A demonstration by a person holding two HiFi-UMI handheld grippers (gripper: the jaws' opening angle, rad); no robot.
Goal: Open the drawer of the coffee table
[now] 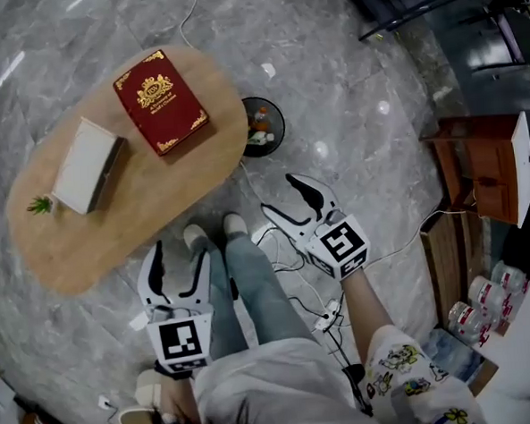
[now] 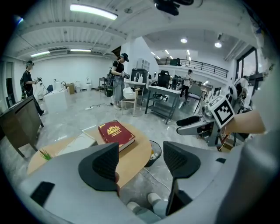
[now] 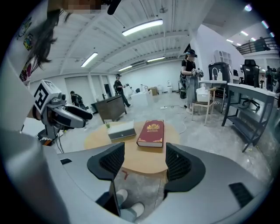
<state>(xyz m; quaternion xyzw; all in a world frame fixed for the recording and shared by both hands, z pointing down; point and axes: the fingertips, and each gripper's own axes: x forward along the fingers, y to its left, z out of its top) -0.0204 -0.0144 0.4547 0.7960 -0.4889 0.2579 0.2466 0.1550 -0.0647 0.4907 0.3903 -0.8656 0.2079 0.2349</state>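
The oval tabletop (image 1: 148, 200) is pale wood with a matt finish. The floor (image 1: 355, 76) is glossy grey stone. The red book (image 1: 161, 102) has a gilt-stamped cover.

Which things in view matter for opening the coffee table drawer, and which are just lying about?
For the job:
coffee table (the drawer itself is not in view); left gripper, open and empty; right gripper, open and empty.

Lying about:
red book, white box and small plant on the tabletop; black dish and cables on the floor; wooden cabinet.
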